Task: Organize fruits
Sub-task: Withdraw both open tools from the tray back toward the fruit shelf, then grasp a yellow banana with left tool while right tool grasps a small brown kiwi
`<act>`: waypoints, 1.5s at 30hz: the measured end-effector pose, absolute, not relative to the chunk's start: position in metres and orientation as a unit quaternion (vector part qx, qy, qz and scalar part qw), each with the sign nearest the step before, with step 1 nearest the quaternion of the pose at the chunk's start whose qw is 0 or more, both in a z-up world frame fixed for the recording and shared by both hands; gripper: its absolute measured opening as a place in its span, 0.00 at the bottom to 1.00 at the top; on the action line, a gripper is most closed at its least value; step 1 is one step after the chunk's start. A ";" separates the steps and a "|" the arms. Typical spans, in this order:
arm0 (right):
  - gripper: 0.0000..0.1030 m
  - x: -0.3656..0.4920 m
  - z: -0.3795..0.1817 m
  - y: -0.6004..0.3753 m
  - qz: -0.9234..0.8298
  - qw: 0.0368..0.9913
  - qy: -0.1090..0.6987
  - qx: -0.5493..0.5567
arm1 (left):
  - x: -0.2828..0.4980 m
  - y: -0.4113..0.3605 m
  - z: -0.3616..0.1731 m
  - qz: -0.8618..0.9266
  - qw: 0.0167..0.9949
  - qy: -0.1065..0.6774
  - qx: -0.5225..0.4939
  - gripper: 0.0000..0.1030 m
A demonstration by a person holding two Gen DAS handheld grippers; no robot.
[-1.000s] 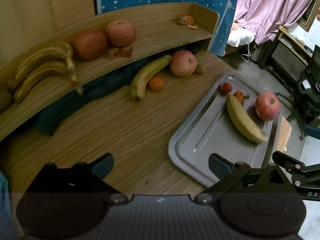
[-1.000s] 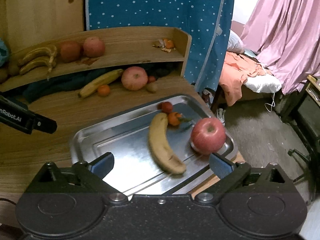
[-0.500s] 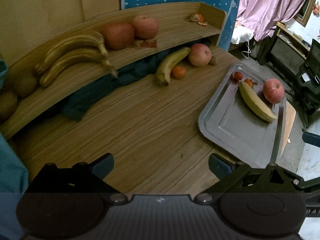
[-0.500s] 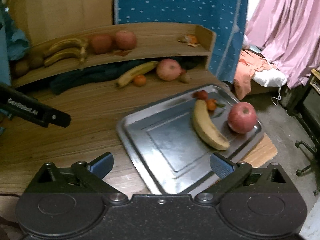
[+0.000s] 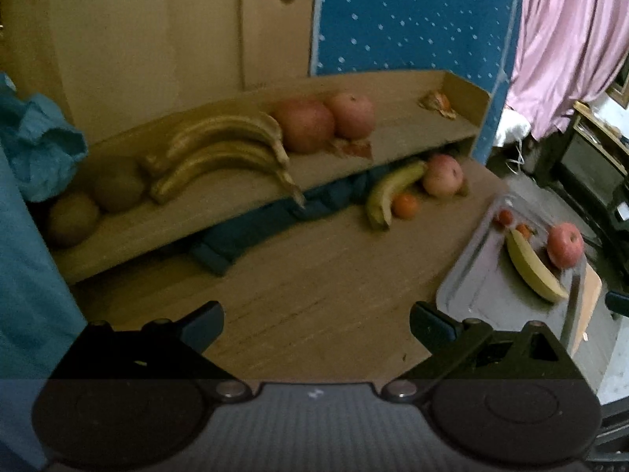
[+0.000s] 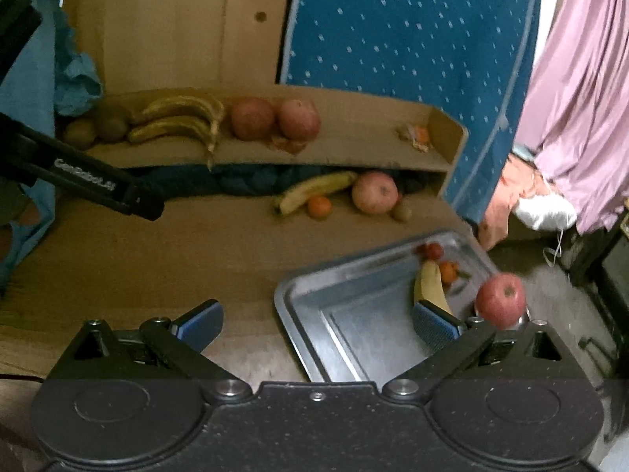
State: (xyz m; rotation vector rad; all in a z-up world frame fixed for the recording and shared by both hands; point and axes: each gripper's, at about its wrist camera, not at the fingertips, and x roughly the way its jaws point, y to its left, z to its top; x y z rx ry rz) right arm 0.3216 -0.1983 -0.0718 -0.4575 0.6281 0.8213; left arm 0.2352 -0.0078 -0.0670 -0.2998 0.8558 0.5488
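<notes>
From the left wrist view, the left gripper (image 5: 316, 320) hung with its fingers spread wide and empty above the bare wooden table (image 5: 306, 295). The raised shelf (image 5: 393, 141) stretched across the middle, carrying two kiwis (image 5: 94, 204), a bunch of bananas (image 5: 224, 153) and two apples (image 5: 324, 122), with orange peel (image 5: 438, 102) at its right end. Below the shelf lay dark blue cloth (image 5: 267, 220), then a loose banana (image 5: 389, 192), a small orange (image 5: 405, 205) and an apple (image 5: 442, 175) on the table. The metal tray (image 5: 471, 295) appeared only partly at the right edge, with a banana (image 5: 530, 267) and a red apple (image 5: 565, 244) on it.

The right wrist view showed the tray (image 6: 314, 314) more fully, near the table's right end. The right gripper (image 6: 316, 322) was likewise spread and empty, its right finger (image 6: 434, 324) covering the lower end of the tray's banana (image 6: 429, 283). The left gripper's arm (image 6: 82, 177) crossed the left side, hiding part of the table.
</notes>
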 end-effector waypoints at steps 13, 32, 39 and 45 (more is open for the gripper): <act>0.99 0.361 -0.079 -0.180 0.430 0.839 0.252 -0.216 | 0.267 0.006 -0.082 0.280 0.846 0.421 -0.168 1.00; 0.99 0.454 -0.130 -0.164 0.450 0.792 0.320 -0.260 | 0.360 0.020 -0.119 0.299 0.813 0.461 -0.190 1.00; 0.99 0.504 -0.143 -0.153 0.466 0.780 0.327 -0.261 | 0.404 0.026 -0.131 0.303 0.809 0.471 -0.179 1.00; 0.99 0.539 -0.150 -0.140 0.483 0.764 0.327 -0.275 | 0.442 0.031 -0.146 0.294 0.807 0.482 -0.172 1.00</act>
